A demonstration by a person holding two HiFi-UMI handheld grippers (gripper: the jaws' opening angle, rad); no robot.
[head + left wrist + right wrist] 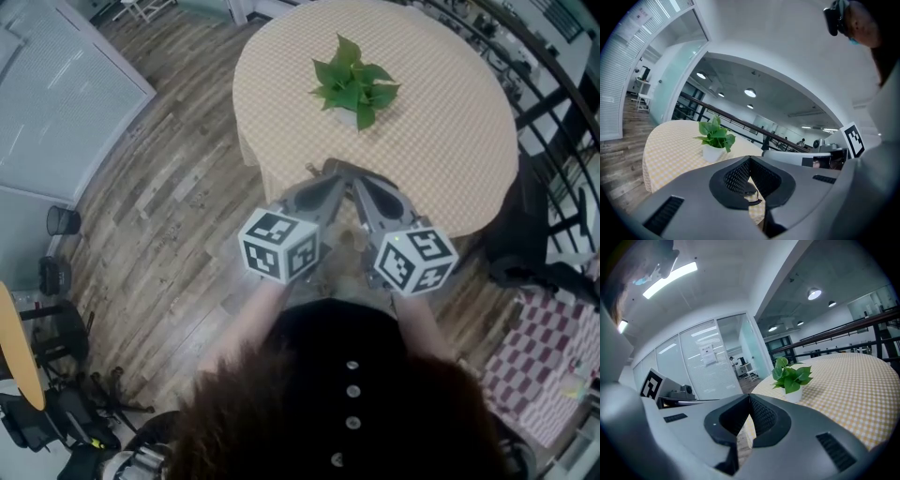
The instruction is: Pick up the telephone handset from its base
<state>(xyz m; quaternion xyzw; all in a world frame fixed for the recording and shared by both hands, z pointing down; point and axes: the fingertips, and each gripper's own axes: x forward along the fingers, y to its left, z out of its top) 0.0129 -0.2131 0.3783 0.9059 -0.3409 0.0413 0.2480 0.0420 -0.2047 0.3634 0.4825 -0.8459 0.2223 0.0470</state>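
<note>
Left gripper [331, 182] and right gripper [363, 185], both closed, face table [450, 112].

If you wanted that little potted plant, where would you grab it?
Probably by the white pot, coming in level from the side: it stands upright, and the leaves spread over its top, blocking a reach from above.

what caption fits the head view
Left gripper and right gripper, both shut, at a checked table bearing a potted plant
</note>
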